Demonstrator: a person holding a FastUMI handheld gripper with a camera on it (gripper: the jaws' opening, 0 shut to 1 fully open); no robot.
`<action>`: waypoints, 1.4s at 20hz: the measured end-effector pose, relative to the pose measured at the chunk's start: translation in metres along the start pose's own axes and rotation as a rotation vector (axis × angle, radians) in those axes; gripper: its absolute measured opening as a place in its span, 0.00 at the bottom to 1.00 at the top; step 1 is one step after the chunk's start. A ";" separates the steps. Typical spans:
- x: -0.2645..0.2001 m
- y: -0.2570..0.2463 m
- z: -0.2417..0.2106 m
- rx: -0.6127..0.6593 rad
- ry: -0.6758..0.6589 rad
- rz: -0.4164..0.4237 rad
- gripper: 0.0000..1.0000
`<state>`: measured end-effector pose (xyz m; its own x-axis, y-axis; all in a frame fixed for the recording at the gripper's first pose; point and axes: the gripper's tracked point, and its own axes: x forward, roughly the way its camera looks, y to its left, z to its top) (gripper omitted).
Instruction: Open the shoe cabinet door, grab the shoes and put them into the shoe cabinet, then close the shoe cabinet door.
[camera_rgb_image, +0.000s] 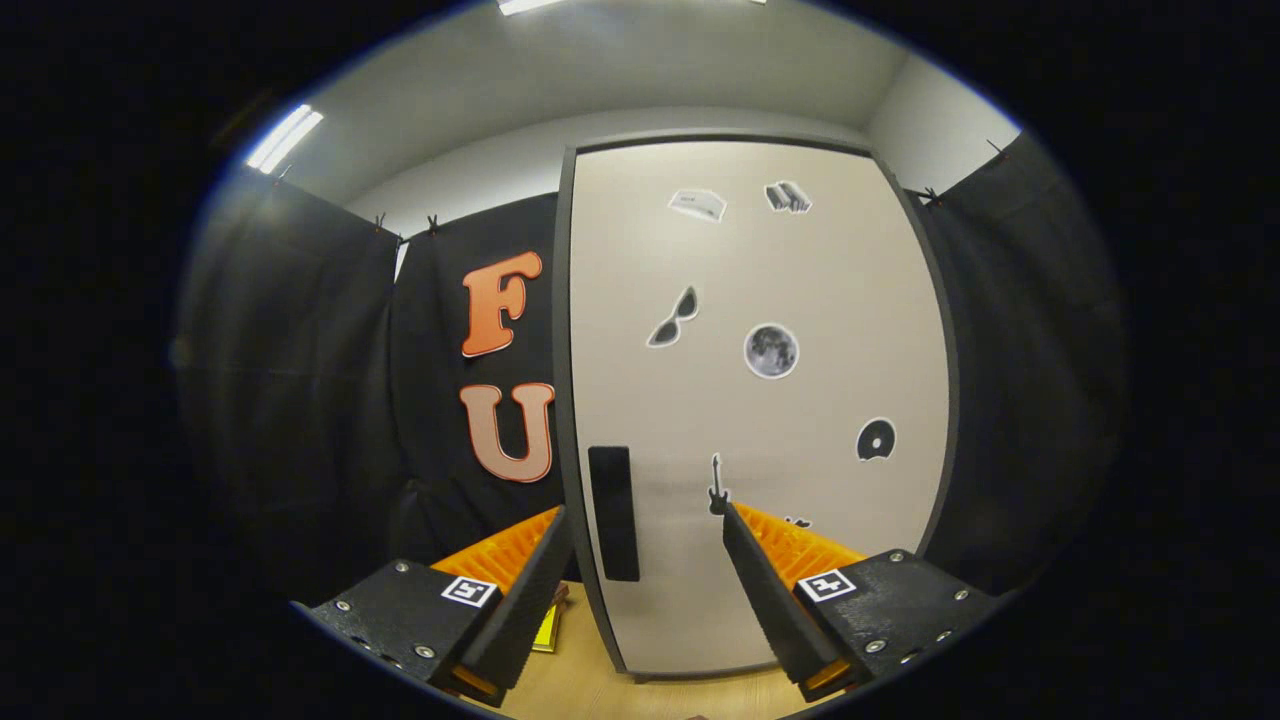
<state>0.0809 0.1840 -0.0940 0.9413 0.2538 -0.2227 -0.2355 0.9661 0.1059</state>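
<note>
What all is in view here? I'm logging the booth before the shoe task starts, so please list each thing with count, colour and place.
Shoe cabinet door: one, pale beige with a dark edge, shut, straight ahead beyond the tongs.
Door handle: one, black, upright bar near the door's left edge, ahead between the fingers, nearer the left one.
Stickers: several, black-and-white, scattered over the door.
Black cloth wall: dark, on both sides of the cabinet.
Floor: light wood, under the cabinet.
Yellow object: one, on the floor left of the cabinet; too hidden to identify.
Ceiling lights: two, white, overhead.
Tongs: one pair, open, holding nothing.
</note>
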 end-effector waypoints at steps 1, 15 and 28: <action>0.012 0.005 -0.009 0.004 0.022 0.001 0.94; 0.088 0.016 -0.048 -0.004 0.081 -0.070 0.47; 0.021 0.009 -0.039 -0.004 0.101 -0.020 0.22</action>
<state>0.0893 0.1998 -0.1354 0.9166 0.2374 -0.3218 -0.2176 0.9712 0.0967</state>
